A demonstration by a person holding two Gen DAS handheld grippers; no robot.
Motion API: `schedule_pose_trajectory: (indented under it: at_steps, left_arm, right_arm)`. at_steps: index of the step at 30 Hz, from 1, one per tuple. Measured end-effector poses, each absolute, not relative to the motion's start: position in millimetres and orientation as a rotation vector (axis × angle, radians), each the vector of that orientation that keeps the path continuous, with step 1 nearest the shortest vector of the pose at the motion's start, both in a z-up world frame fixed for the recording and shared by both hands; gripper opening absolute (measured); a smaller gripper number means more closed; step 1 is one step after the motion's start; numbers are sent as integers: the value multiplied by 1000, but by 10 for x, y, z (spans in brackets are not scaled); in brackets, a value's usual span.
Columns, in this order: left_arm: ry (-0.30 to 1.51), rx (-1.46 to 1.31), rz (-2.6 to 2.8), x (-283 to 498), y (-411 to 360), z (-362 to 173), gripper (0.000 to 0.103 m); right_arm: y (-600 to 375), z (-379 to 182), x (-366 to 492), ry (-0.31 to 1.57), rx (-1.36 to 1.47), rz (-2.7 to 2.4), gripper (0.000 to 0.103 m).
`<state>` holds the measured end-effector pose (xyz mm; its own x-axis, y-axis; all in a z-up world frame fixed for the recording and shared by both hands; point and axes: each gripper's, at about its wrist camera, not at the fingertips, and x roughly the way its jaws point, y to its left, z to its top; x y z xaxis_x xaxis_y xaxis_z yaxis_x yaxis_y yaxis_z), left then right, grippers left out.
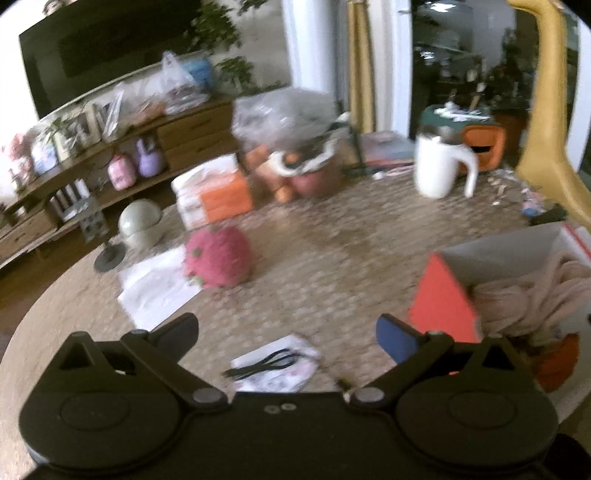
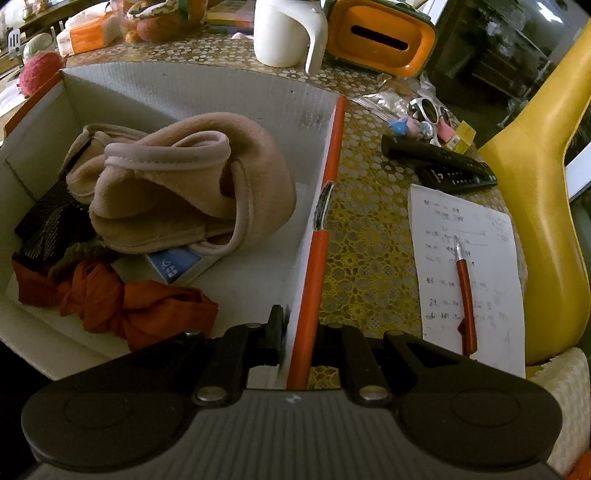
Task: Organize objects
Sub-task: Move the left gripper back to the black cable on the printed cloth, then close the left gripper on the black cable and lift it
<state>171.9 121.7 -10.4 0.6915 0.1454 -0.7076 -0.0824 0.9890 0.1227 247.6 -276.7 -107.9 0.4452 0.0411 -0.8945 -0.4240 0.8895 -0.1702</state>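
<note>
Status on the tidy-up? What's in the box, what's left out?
Done: beige fleece and orange cloth lie in the box. In hand: right gripper is clamped on the box's orange wall; left gripper open, empty. Left: pink ball, cable packet, pen, remote.

Folded cloth (image 2: 192,184) in the box (image 2: 199,85), mug (image 2: 284,33) behind it, paper (image 2: 465,266) to its right, pen (image 2: 466,299) on the paper

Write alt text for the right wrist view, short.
The right gripper is shut on the orange-edged side wall of a white cardboard box holding a beige fleece garment, an orange cloth and a dark item. On the patterned tablecloth beside it lie a handwritten sheet with a red pen, and two remotes.
</note>
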Motion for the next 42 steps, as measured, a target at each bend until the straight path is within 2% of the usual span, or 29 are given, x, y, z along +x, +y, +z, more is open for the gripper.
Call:
schedule_pose_trajectory:
  at_steps: [16,38,42]
  left_arm:
    - [896,24,192,1778,1695,-908,102]
    - [947,20,201,2192,1685,-1321,102]
    - [947,5,205,2217,1690,-1354,98]
  right_arm:
    - [-2740,-1080,2477,1099,-401,283,12]
    - [-2733,-1086,2490,1114,-407,289,12]
    - [-2732,-1088,2489,1114,-408,289,12]
